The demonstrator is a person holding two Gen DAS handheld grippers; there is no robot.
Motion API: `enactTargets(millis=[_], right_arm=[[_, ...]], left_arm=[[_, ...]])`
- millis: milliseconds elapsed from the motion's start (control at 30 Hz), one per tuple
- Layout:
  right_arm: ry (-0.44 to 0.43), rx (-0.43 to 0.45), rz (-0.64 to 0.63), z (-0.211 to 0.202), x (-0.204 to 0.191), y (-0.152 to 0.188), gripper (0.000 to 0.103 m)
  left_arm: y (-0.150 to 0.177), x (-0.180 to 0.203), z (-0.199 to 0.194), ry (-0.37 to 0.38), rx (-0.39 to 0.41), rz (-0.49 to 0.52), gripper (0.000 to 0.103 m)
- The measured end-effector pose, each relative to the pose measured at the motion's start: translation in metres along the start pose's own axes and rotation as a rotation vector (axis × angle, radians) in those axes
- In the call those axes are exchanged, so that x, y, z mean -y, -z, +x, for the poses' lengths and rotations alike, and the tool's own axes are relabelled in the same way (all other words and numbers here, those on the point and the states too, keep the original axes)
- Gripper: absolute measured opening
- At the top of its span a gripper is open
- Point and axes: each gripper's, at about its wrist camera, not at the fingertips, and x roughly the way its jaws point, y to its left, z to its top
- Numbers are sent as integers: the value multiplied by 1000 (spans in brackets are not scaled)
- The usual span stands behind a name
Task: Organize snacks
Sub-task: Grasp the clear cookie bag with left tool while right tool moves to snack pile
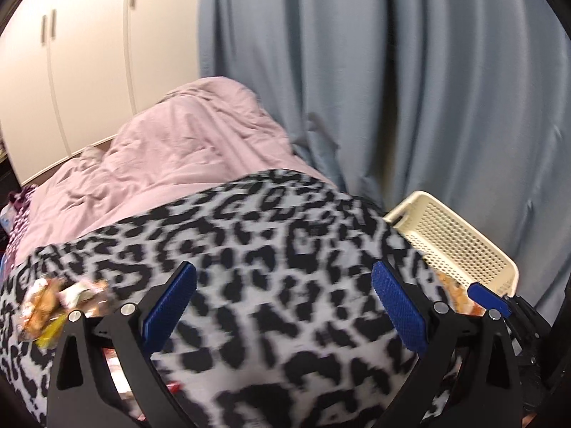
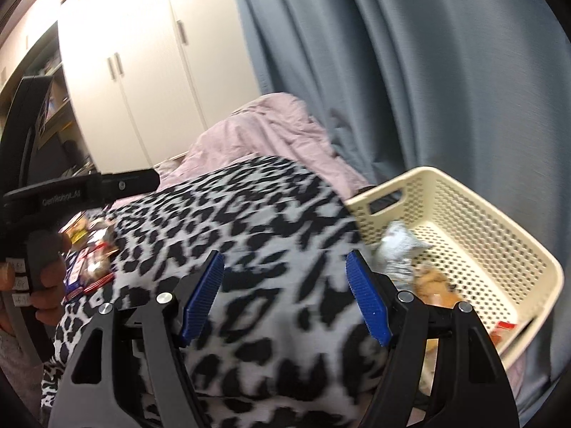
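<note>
We see a bed [image 1: 249,321] covered by a leopard-print blanket [image 2: 249,214], with a rumpled pale pink duvet [image 1: 185,142] heaped behind it. Behind the bed hangs a grey-blue curtain [image 1: 392,71] in long folds, and to its left stands a white wardrobe [image 2: 135,71] with slim vertical handles, brightly lit. At the far left of the right wrist view we make out dim open shelves [image 2: 53,82], their contents too blurred to tell.

"GenRobot.AI" on left claw [image 2: 64,192]
</note>
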Motion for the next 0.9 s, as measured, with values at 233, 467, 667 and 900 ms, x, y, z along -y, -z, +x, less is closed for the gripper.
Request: enactTargets(millis=[233, 467, 667, 900], right_arm=[[-80, -38, -81, 16, -47, 3, 73], [-134, -54, -122, 25, -81, 3, 73], [-156, -77, -148, 33, -96, 6, 73], [-156, -96, -147, 41, -98, 9, 73]], left_arm=[[7, -72, -25, -138, 24, -86, 98], [13, -146, -41, -273, 28, -204, 98], [16, -189, -43, -342, 24, -278, 98], [26, -225, -20, -330, -38, -354, 98]])
